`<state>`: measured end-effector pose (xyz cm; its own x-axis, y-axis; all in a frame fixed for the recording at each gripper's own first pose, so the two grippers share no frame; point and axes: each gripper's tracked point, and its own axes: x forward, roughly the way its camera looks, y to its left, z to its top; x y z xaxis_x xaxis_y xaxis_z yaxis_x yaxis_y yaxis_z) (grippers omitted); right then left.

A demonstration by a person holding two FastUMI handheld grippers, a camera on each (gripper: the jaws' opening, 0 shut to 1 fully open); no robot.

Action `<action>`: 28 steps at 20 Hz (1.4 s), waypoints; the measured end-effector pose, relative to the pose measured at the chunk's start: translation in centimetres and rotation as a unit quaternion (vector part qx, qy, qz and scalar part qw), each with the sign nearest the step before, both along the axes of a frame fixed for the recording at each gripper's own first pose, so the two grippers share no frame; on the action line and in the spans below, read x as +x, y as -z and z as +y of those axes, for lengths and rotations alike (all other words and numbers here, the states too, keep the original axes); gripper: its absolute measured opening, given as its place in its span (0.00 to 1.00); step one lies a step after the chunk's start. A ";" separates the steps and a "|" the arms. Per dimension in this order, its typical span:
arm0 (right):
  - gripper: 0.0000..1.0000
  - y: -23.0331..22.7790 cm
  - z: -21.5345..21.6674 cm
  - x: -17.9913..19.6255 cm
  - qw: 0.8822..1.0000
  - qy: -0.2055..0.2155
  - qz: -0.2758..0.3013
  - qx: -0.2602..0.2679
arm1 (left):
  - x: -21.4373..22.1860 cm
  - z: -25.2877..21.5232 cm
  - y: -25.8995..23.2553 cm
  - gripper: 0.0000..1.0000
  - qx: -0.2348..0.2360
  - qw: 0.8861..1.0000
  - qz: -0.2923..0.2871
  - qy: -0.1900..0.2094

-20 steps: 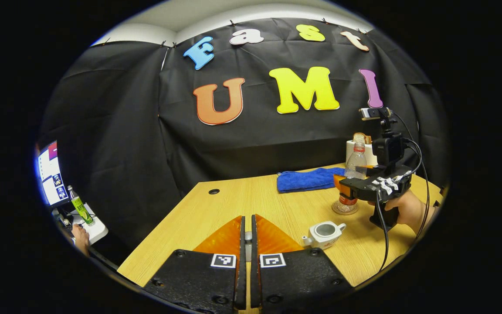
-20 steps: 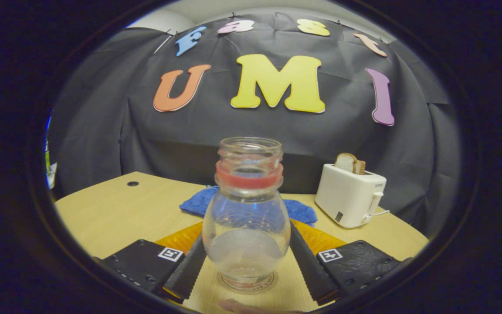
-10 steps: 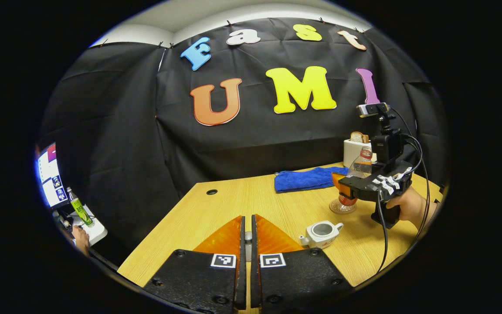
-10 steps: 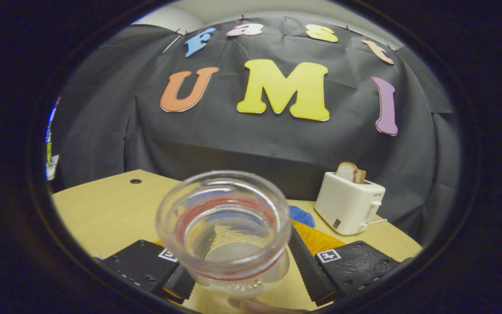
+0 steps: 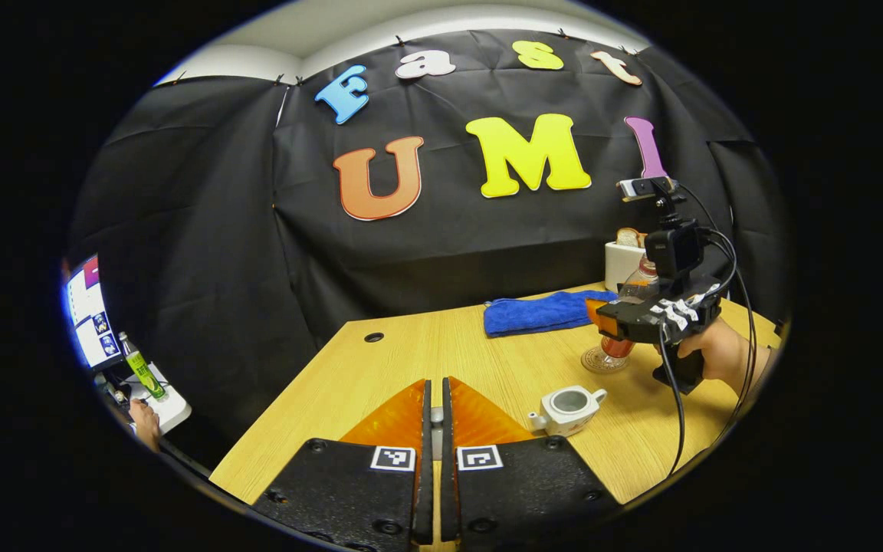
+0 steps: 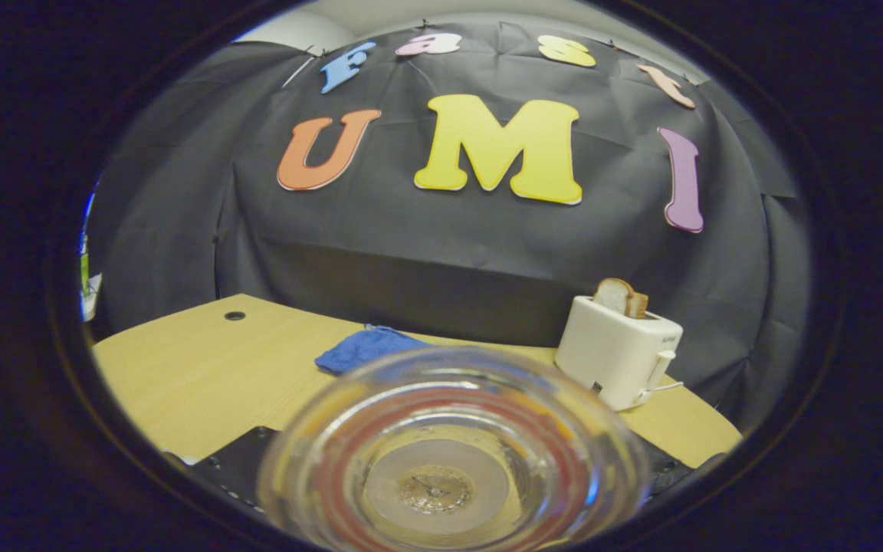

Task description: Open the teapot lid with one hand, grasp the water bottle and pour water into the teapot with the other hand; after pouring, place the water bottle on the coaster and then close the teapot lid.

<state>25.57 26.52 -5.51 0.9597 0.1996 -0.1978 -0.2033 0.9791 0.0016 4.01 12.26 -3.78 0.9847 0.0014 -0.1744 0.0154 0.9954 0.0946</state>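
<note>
The table [image 5: 426, 360] held the lidless teapot [image 5: 569, 402] at near right; the bottle [image 6: 449, 460] had tipped toward the right claw [image 5: 602, 320], grip unclear, threatening the coaster [image 5: 602, 360] placement; left claw [image 5: 432, 418] clenched on the lid, I judged

Over the last second the water bottle [image 6: 441, 460] tipped back toward the right gripper [image 5: 602, 318] that holds it: in the right gripper view it stood upright a second ago, and its open mouth then swung round to face the camera and spread across the lower view, hiding the fingers. In the left gripper view the bottle leaned away from the teapot [image 5: 569, 406], its neck tilting toward the toaster [image 5: 621, 261], while its base stayed at the coaster [image 5: 602, 360]. The hand [image 5: 721, 354] holding that gripper rose slightly above the table [image 5: 380, 368].
</note>
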 end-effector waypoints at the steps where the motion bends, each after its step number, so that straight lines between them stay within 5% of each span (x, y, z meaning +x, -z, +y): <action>1: 0.91 0.1 0.2 0.4 1.000 -0.008 0.015 0.005 | -0.1 0.0 0.0 0.06 0.001 1.000 0.000 0.000; 11: 0.91 0.5 0.5 3.0 0.997 -0.034 0.060 -0.032 | 0.4 0.8 1.0 0.06 0.013 1.000 0.013 -0.013; 28: 0.91 1.0 1.2 3.1 0.994 -0.053 0.096 -0.003 | 0.2 1.0 0.7 0.06 0.014 1.000 0.011 -0.012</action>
